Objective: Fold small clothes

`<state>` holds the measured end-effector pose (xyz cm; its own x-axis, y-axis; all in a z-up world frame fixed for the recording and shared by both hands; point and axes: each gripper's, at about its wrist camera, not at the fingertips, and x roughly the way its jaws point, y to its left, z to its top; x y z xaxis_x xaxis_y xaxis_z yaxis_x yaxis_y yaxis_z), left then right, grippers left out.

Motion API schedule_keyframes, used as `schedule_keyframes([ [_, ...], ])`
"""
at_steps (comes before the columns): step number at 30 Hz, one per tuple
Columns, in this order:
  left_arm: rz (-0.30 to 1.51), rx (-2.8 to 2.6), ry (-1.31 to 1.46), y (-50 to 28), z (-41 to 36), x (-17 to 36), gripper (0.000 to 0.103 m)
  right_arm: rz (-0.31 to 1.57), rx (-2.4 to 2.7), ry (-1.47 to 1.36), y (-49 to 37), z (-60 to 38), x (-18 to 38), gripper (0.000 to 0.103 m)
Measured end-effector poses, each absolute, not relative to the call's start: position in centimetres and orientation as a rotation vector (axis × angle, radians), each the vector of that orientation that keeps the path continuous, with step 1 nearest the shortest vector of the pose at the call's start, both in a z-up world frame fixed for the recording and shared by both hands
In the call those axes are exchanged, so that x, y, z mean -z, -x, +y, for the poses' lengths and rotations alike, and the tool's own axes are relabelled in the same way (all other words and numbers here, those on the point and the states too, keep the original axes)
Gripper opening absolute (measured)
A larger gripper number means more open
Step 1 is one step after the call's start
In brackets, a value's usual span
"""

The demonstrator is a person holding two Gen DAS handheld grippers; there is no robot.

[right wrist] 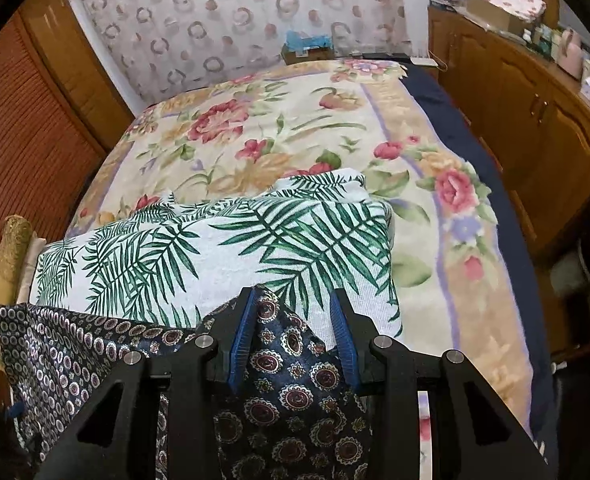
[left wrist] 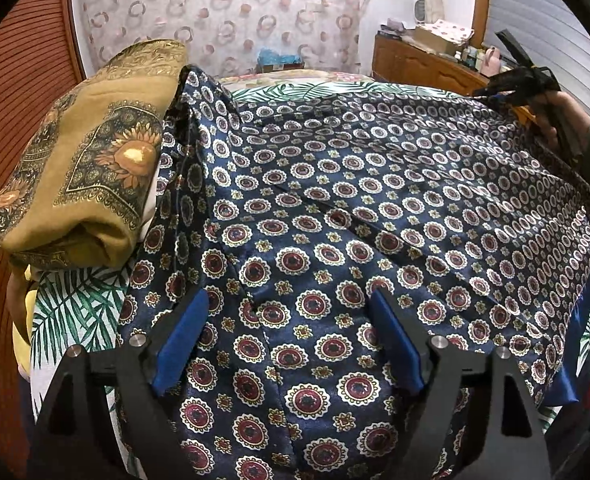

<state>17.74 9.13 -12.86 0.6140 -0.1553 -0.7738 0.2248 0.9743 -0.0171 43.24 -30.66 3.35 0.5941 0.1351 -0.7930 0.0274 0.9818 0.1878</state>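
Observation:
A navy garment [left wrist: 335,208] with red and white medallions lies spread over a palm-leaf cloth [right wrist: 215,240] on the bed. My left gripper [left wrist: 291,312] is open just above the garment's near part, blue pads apart. My right gripper [right wrist: 293,300] has its jaws partly apart, with a corner of the navy garment [right wrist: 295,364] lying between the pads. In the left wrist view the right gripper [left wrist: 495,92] sits at the garment's far right corner, held by a hand.
A folded mustard sunflower-print cloth [left wrist: 83,172] lies stacked at the left of the bed. A floral blanket [right wrist: 295,128] covers the bed beyond. A wooden dresser [right wrist: 535,92] with clutter stands at the right, a slatted wardrobe [right wrist: 27,128] at the left.

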Motion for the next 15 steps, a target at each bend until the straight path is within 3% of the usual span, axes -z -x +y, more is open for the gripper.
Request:
schedule_keyframes([
  [6,0.883,0.219,-0.084,-17.7,9.1,12.9,0.084,0.967,-0.094,-0.218,-43.4,-30.9,-2.6,0.039],
  [7,0.883,0.219,-0.084,-17.7,9.1,12.9,0.084,0.962,-0.105,-0.231,-43.3,-31.0,-2.7,0.034],
  [8,0.883,0.219,-0.085,-17.7,9.2,12.9,0.084,0.957,-0.126,-0.242,-43.1,-31.0,-2.7,0.014],
  [9,0.883,0.220,-0.084,-17.7,9.2,12.9,0.084,0.956,-0.146,-0.244,-43.0,-31.0,-2.7,0.008],
  [11,0.883,0.219,-0.085,-17.7,9.1,12.9,0.084,0.949,-0.172,-0.237,-42.7,-31.0,-2.9,0.002],
  [15,0.882,0.219,-0.085,-17.7,9.1,12.9,0.084,0.864,-0.193,-0.219,-41.3,-31.6,-4.4,0.001],
])
